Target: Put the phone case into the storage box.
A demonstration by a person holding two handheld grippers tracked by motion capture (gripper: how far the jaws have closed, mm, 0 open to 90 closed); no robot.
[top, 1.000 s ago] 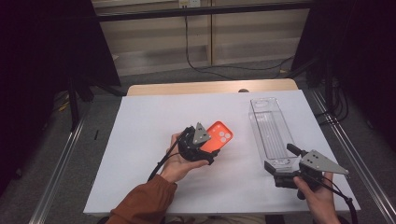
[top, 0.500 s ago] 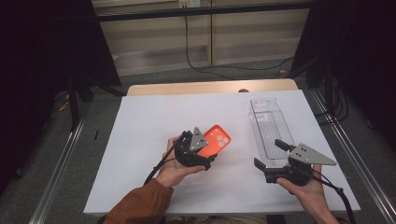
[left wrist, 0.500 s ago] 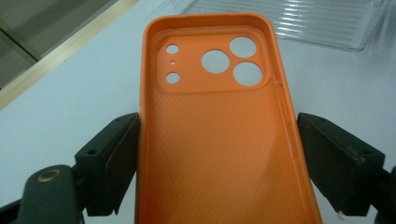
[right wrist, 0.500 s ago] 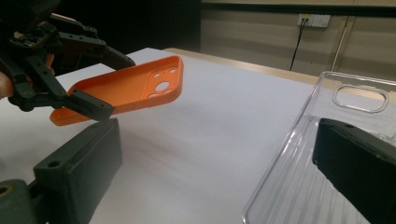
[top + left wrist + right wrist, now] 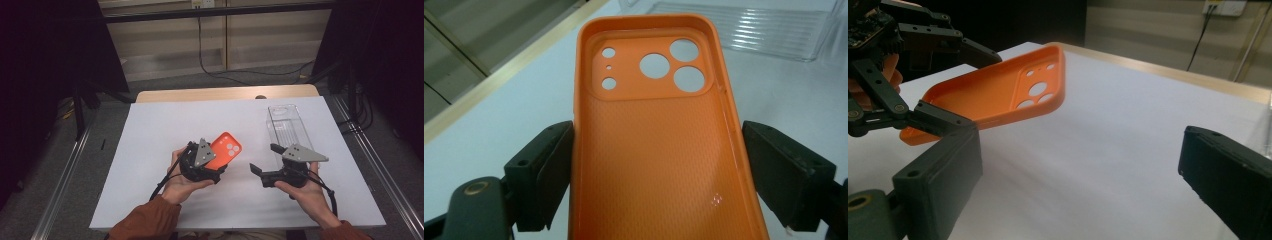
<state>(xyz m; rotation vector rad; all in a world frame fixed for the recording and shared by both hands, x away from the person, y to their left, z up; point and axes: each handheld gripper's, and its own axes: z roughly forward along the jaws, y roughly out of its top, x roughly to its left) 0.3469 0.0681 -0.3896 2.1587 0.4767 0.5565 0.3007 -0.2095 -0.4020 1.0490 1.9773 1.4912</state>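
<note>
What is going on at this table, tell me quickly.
A person works at a white-covered table with a two-jaw gripper in each hand. The left gripper is clamped on the long edges of an orange phone case, holding it lifted off the surface with its open inside and camera cutouts facing up. The right gripper is open and empty, its jaws pointing toward the case. A clear plastic tray lies on the table behind the right gripper.

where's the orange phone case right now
In the high view, the orange phone case is clamped in the left gripper, left of the clear plastic tray, lifted off the white table.
</note>
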